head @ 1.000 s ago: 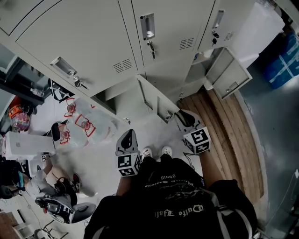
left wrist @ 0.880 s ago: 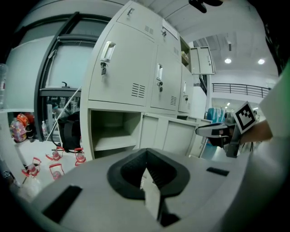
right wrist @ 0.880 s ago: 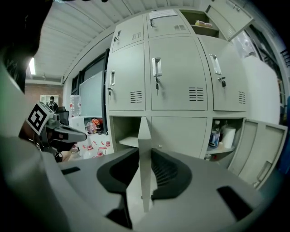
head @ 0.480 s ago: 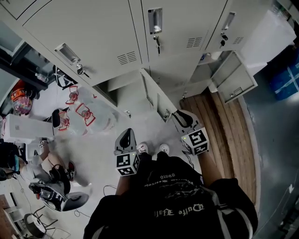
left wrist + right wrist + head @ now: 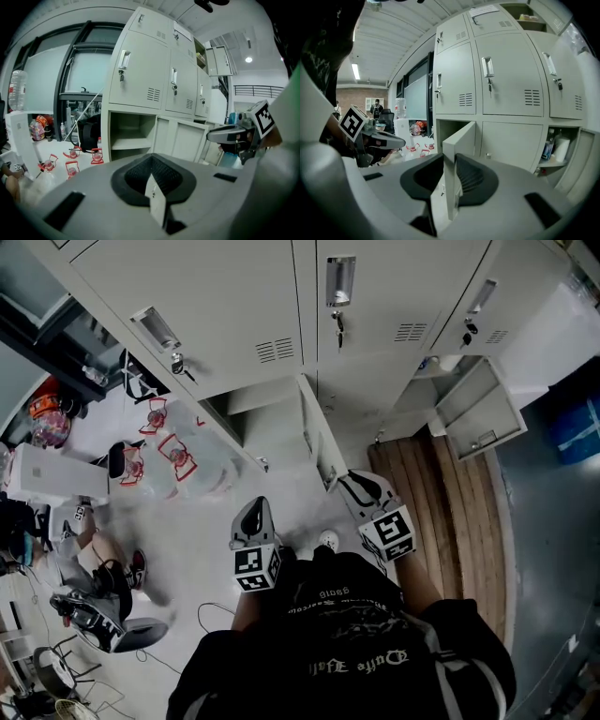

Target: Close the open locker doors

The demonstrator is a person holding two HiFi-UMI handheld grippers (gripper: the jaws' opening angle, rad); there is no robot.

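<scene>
Grey lockers fill the top of the head view. A lower locker door (image 5: pixel 317 437) stands open, swung out toward me. My right gripper (image 5: pixel 349 479) is at its free edge. In the right gripper view that door (image 5: pixel 459 140) stands upright between the jaws of the right gripper (image 5: pixel 450 161), and both pads lie against it. My left gripper (image 5: pixel 255 507) hangs left of the door, shut and empty, and the left gripper view shows the door (image 5: pixel 180 140) beyond the left gripper (image 5: pixel 152 161). A second lower door (image 5: pixel 478 413) is open at the right.
Packs of red-labelled bottles (image 5: pixel 164 460) and a white box (image 5: pixel 47 474) lie on the floor at the left, beside a seated person (image 5: pixel 84 540). Wooden boards (image 5: pixel 441 512) run along the right. The right open compartment holds a bottle (image 5: pixel 551 150) and a paper roll (image 5: pixel 561 149).
The head view has swung, so the lockers sit further right. Both grippers have shifted a little across the floor; the right one stays at the middle door's free edge.
</scene>
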